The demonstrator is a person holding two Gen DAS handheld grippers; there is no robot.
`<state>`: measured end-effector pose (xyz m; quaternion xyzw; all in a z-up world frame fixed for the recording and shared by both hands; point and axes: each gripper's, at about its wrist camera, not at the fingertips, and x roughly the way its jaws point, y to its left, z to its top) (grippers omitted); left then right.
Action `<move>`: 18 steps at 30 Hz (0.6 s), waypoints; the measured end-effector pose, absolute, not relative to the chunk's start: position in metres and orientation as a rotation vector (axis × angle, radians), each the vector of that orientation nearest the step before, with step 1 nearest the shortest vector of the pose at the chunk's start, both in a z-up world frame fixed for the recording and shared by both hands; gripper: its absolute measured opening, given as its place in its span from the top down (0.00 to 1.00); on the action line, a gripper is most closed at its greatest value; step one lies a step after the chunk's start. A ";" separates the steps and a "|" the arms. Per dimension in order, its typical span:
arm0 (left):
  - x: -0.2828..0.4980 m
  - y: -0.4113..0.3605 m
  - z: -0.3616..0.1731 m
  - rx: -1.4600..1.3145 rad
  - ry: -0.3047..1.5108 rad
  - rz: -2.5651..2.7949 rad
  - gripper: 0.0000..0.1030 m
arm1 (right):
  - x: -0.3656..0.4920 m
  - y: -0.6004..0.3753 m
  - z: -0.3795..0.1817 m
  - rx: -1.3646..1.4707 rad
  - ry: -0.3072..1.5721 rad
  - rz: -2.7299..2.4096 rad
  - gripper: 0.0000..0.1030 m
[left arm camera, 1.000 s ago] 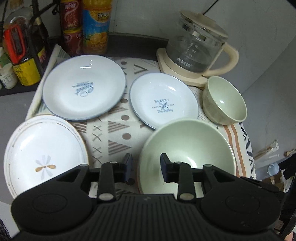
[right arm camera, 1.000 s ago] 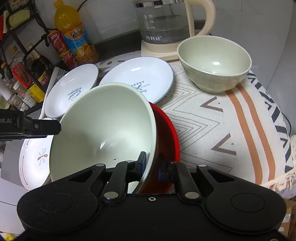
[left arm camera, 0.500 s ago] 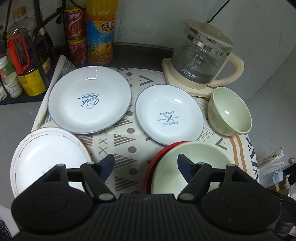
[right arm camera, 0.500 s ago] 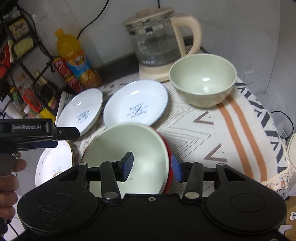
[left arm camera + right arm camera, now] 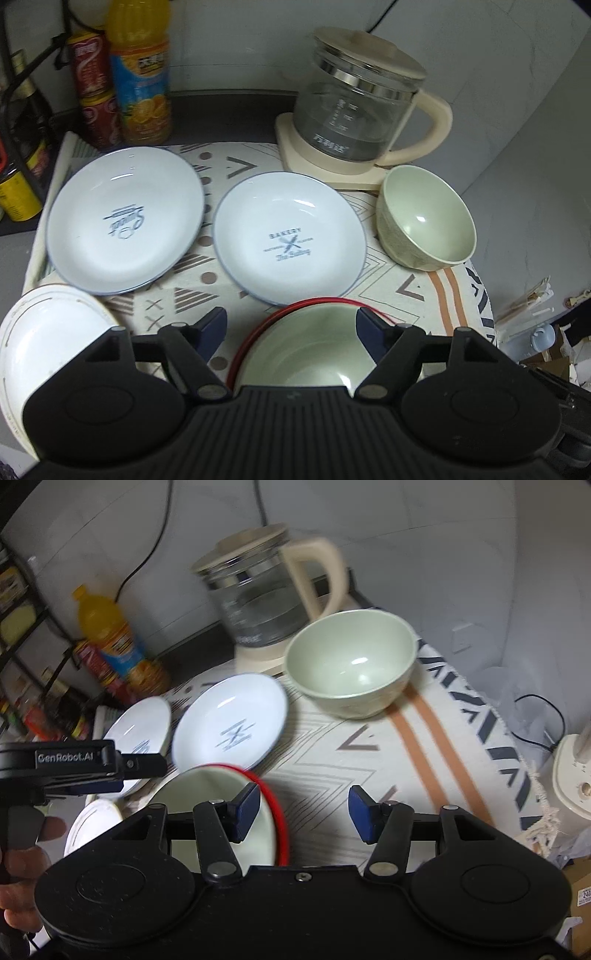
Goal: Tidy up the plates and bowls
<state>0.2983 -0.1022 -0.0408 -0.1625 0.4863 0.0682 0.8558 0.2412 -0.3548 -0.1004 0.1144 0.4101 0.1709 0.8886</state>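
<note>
Patterned cloth (image 5: 192, 284) over a small tabletop, kettle (image 5: 354, 110) at its back edge. We list as done: large green bowl (image 5: 306, 350) nested in red bowl (image 5: 373, 308) at the front edge. Left to sort, we judge: small green bowl (image 5: 428, 221), two blue-rimmed plates (image 5: 291, 236), flowered plate (image 5: 44, 332). Left gripper (image 5: 291, 332) and right gripper (image 5: 304, 812) both spread wide, empty.

left claw (image 5: 291, 326) spread wide, right claw (image 5: 303, 814) spread wide, both empty
</note>
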 end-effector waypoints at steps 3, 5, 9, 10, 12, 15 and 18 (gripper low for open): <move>0.307 -0.109 -0.043 -0.332 1.025 0.116 0.27 | 0.249 -0.364 -0.101 0.245 0.843 0.315 0.46; 0.315 -0.113 -0.044 -0.324 1.028 0.101 0.27 | 0.254 -0.370 -0.101 0.254 0.836 0.290 0.43; 0.333 -0.122 -0.047 -0.313 1.035 0.077 0.27 | 0.269 -0.378 -0.102 0.284 0.829 0.257 0.42; 0.337 -0.123 -0.048 -0.311 1.035 0.072 0.27 | 0.273 -0.379 -0.103 0.289 0.830 0.250 0.42; 0.347 -0.126 -0.051 -0.313 1.038 0.062 0.27 | 0.282 -0.380 -0.105 0.298 0.831 0.237 0.42; 0.362 -0.129 -0.055 -0.318 1.042 0.052 0.27 | 0.295 -0.382 -0.109 0.315 0.833 0.216 0.42; 0.377 -0.135 -0.060 -0.313 1.039 0.050 0.27 | 0.310 -0.383 -0.112 0.336 0.835 0.199 0.42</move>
